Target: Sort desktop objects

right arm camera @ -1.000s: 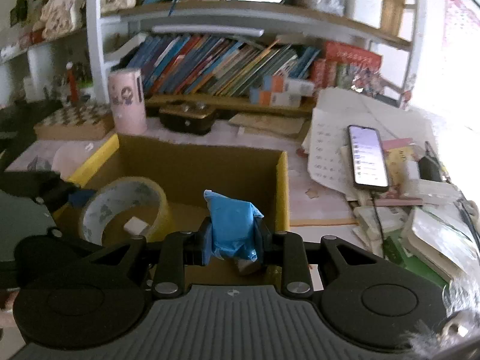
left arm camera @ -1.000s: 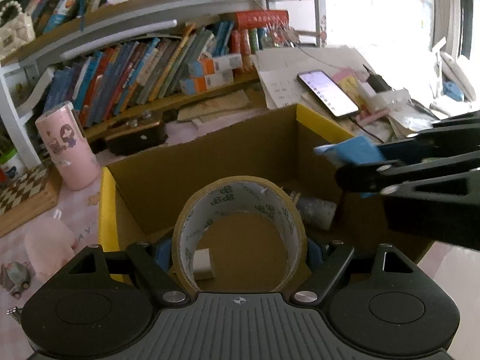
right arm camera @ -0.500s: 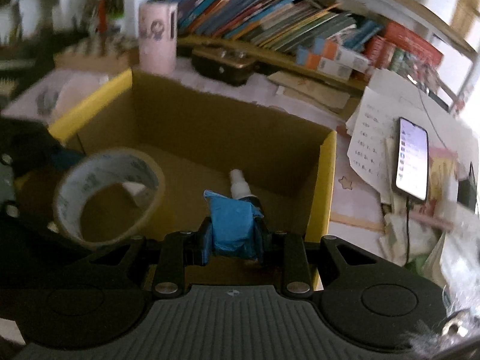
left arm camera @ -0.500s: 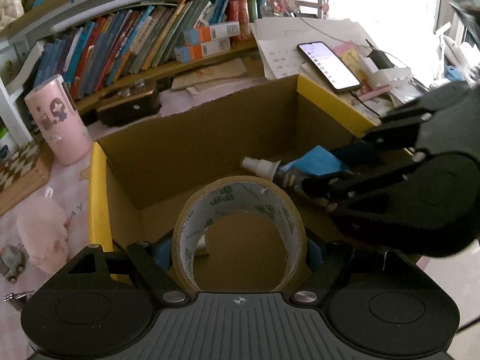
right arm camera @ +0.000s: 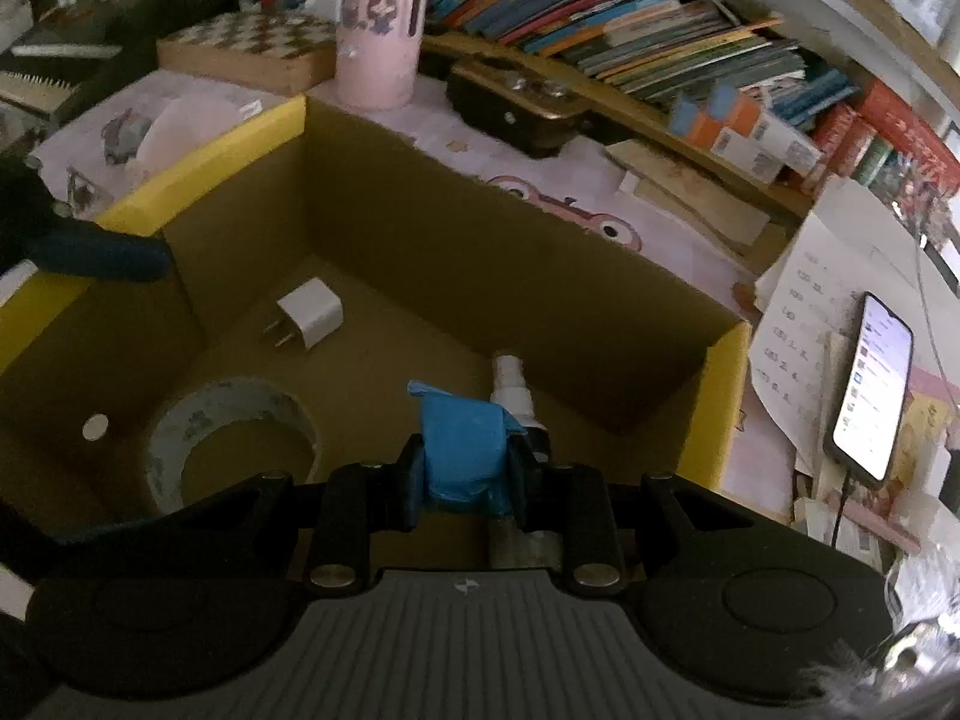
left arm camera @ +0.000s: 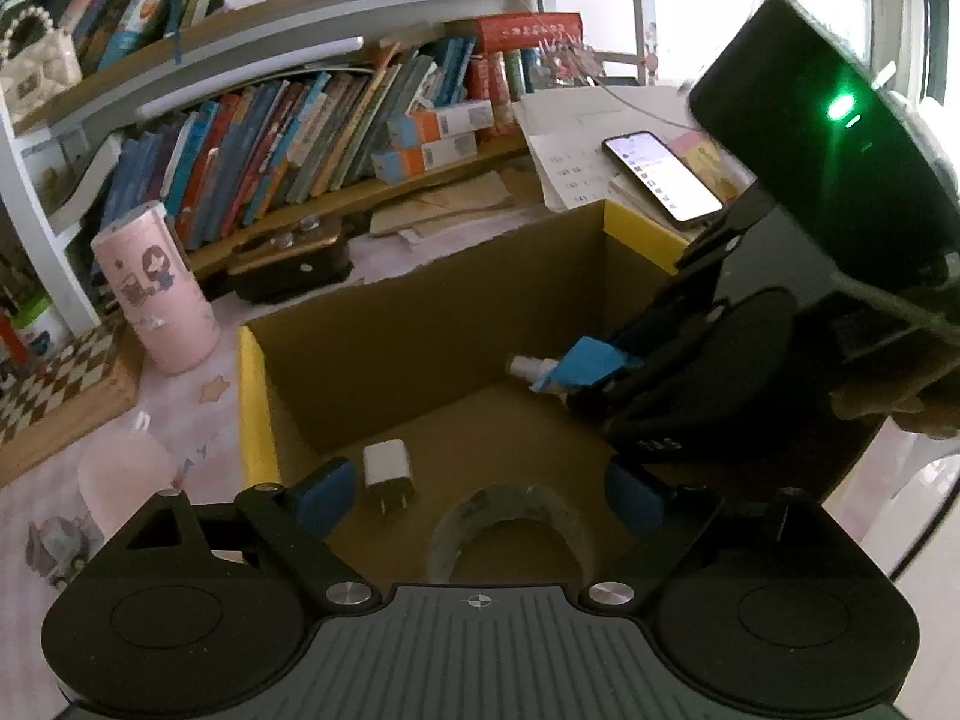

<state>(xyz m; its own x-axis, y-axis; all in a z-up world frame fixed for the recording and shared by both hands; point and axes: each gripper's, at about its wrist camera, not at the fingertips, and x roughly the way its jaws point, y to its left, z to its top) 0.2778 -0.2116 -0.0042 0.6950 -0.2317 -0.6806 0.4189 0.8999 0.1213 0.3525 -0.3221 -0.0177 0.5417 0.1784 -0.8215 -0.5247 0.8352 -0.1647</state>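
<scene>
A yellow-rimmed cardboard box [left arm camera: 255, 396] [right arm camera: 210, 147] holds a tape roll [left arm camera: 510, 525] [right arm camera: 231, 444], a white charger plug [left arm camera: 389, 468] [right arm camera: 309, 319] and a small spray bottle [left arm camera: 528, 367] [right arm camera: 513, 390]. My left gripper [left arm camera: 480, 495] is open and empty above the tape roll, which lies flat on the box floor. My right gripper [right arm camera: 462, 474] is shut on a blue packet [right arm camera: 462, 450] [left arm camera: 585, 363] and holds it low inside the box, over the spray bottle.
A pink cup [left arm camera: 153, 288] [right arm camera: 381, 39], a checkered board [right arm camera: 252, 48], a dark case [right arm camera: 516, 102], a book shelf [left arm camera: 312, 132], papers and a lit phone [left arm camera: 660, 177] [right arm camera: 870, 384] surround the box. A pink soft object [left arm camera: 123, 480] lies left of it.
My left gripper has opened and let the tape roll drop flat onto the box floor. My right gripper has moved lower into the box with the blue packet.
</scene>
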